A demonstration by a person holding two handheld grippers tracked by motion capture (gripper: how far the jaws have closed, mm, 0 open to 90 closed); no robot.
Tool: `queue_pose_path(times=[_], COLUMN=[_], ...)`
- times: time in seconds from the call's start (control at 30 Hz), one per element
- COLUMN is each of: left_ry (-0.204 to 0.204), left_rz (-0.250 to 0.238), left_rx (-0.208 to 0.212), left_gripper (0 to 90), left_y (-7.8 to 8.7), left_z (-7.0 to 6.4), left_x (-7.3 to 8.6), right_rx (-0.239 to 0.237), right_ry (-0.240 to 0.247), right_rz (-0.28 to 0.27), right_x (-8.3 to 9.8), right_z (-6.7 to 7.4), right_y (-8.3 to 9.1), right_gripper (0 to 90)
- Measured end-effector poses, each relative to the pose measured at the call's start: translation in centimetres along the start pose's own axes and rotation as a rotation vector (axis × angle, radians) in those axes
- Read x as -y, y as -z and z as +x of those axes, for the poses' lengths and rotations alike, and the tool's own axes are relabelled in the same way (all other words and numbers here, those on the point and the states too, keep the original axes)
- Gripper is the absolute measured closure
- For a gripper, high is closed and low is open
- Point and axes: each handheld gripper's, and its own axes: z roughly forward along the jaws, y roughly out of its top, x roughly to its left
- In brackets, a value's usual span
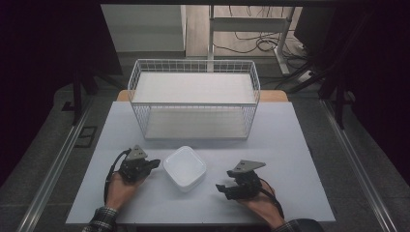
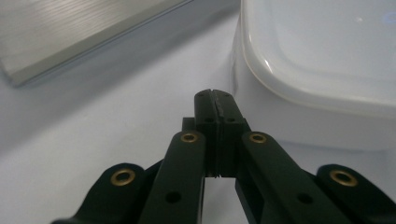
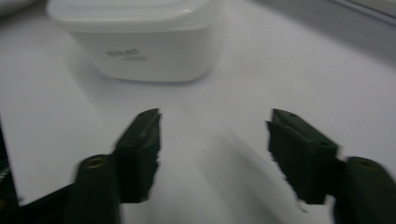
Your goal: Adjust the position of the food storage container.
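I hold a pair of tongs in each hand over a pale table. A white square box with a lid sits on the table between my two hands, on the near half, in front of a white wire basket that stands farther back across the middle.

My left tongs lie just beside the box's left edge. In the left gripper view the two black jaws are pressed together, tip to tip, with nothing between them. The tip sits low, close to the box's side wall; whether it touches the wall I cannot tell. A strip of brushed metal crosses the far corner of that view.

My right tongs rest to the right of the box, near it but apart. In the right gripper view the jaws are spread wide, with bare table showing between them and nothing gripped. The box stands ahead of them and a little to the left, with faint grey print on the wall that I cannot read. That view is slightly blurred.

My left hand and my right hand come in from the near edge of the table.
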Motion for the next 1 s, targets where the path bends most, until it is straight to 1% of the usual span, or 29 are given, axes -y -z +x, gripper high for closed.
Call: queue_pose_path(times=[0.03,0.07,0.1,0.13,0.17,0.2,0.23,0.27,0.3,0.33,0.4,0.43,0.47,0.6,0.63,0.67,0.7,0.73,0.77,0.9,0.93,1.0], left_ry=[0.000,-0.008,-0.008,-0.018,-0.020,-0.020,-0.024,-0.035,-0.040,-0.039,-0.048,-0.048,-0.062,-0.089,-0.089,-0.092,-0.092,-0.099,-0.101,-0.107,-0.103,-0.100], left_rz=[0.000,0.002,0.002,0.011,0.017,0.017,0.022,0.033,0.039,0.039,0.046,0.046,0.052,0.063,0.063,0.064,0.064,0.066,0.066,0.067,0.068,0.070], left_rx=[0.000,0.026,0.026,0.037,0.046,0.046,0.050,0.044,0.038,0.039,0.040,0.040,0.049,0.065,0.065,0.064,0.064,0.063,0.067,0.080,0.081,0.076], left_gripper=[90.0,90.0,90.0,90.0,90.0,90.0,90.0,90.0,90.0,90.0,90.0,90.0,90.0,90.0,90.0,90.0,90.0,90.0,90.0,90.0,90.0,90.0], left_y=[0.0,-0.6,-0.6,-1.1,-1.3,-1.3,-1.5,-1.6,-1.5,-1.5,-1.5,-1.5,-1.5,-1.6,-1.6,-1.7,-1.7,-1.8,-1.9,-2.0,-2.1,-2.2], left_z=[0.0,0.1,0.1,0.0,-0.1,-0.1,-0.3,-0.4,-0.6,-0.7,-1.2,-1.2,-1.9,-3.3,-3.3,-4.1,-4.1,-4.7,-5.0,-5.5,-5.7,-6.0], left_x=[0.0,-0.4,-0.4,-0.7,-0.8,-0.8,-0.8,-0.9,-0.9,-0.9,-0.9,-0.9,-1.1,-1.3,-1.3,-1.3,-1.3,-1.4,-1.4,-1.5,-1.5,-1.6], right_rx=[0.000,-0.034,-0.034,-0.052,-0.063,-0.063,-0.064,-0.062,-0.066,-0.061,-0.061,-0.061,-0.055,-0.030,-0.030,-0.018,-0.018,-0.016,-0.013,0.003,0.008,0.012], right_ry=[0.000,0.011,0.011,0.033,0.044,0.044,0.051,0.056,0.053,0.048,0.021,0.021,-0.005,-0.040,-0.040,-0.048,-0.048,-0.062,-0.066,-0.065,-0.061,-0.071], right_rz=[0.000,0.023,0.023,0.034,0.036,0.036,0.037,0.036,0.043,0.040,0.034,0.034,0.022,0.001,0.001,-0.001,-0.001,-0.002,-0.003,0.001,0.004,0.005], right_x=[0.0,-0.7,-0.7,-1.4,-1.7,-1.7,-2.1,-2.4,-2.9,-2.9,-2.8,-2.8,-2.7,-2.6,-2.6,-2.5,-2.5,-2.3,-2.3,-2.2,-2.2,-2.1], right_z=[0.0,0.6,0.6,1.3,1.6,1.6,1.9,2.1,2.4,2.4,2.1,2.1,1.6,0.2,0.2,-0.4,-0.4,-1.0,-1.2,-1.7,-1.8,-2.0], right_y=[0.0,-0.9,-0.9,-1.8,-2.2,-2.2,-2.6,-3.0,-3.6,-3.7,-3.6,-3.6,-3.2,-2.2,-2.2,-1.9,-1.9,-1.7,-1.6,-1.4,-1.3,-1.2], right_gripper=[38.2,49.7,49.7,61.5,66.3,66.3,71.0,74.9,81.5,83.6,86.1,86.1,87.1,87.7,87.7,87.6,87.6,88.1,88.5,89.0,89.0,89.1])
